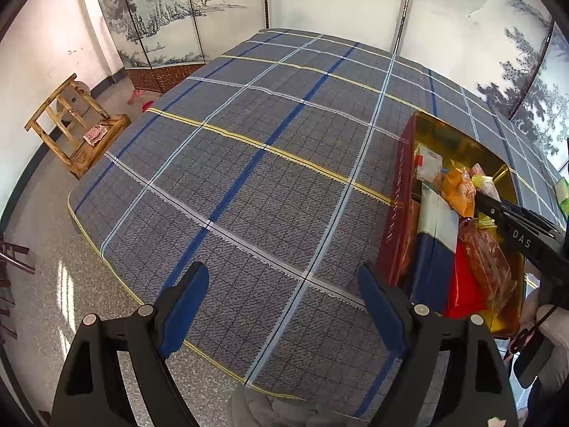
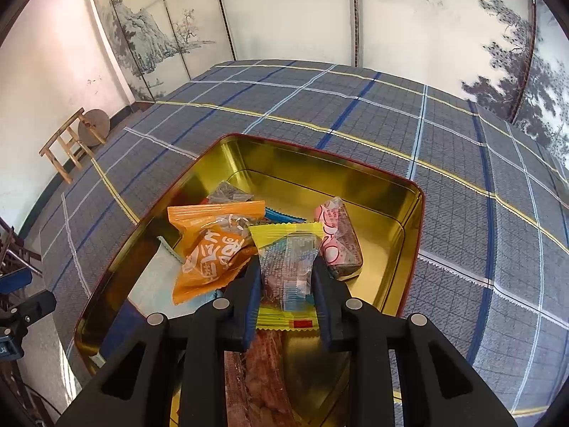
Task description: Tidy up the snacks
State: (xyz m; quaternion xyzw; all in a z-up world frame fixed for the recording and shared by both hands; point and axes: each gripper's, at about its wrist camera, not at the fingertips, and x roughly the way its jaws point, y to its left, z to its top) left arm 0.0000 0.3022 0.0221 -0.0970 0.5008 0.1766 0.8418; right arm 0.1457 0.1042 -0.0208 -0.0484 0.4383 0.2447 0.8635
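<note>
A red tin with a gold inside (image 2: 320, 154) lies on the plaid cloth and holds several snack packets. My right gripper (image 2: 287, 263) reaches into it, shut on a clear packet with yellow ends (image 2: 288, 245), squeezed between the blue pads. An orange packet (image 2: 213, 249) lies to its left, a pink one (image 2: 338, 242) to its right, and a reddish dried-meat packet (image 2: 263, 373) below. In the left wrist view the tin (image 1: 398, 206) is at the right, with the right gripper (image 1: 480, 197) over it. My left gripper (image 1: 282, 268) hangs open over the bare cloth, holding nothing.
The plaid cloth (image 1: 249, 163) covers a wide flat surface that ends at a speckled floor (image 1: 42, 284) on the left. A wooden stool (image 1: 74, 124) stands by the wall. Painted folding screens (image 1: 160, 17) close off the back. Something green (image 1: 562, 195) shows at the right edge.
</note>
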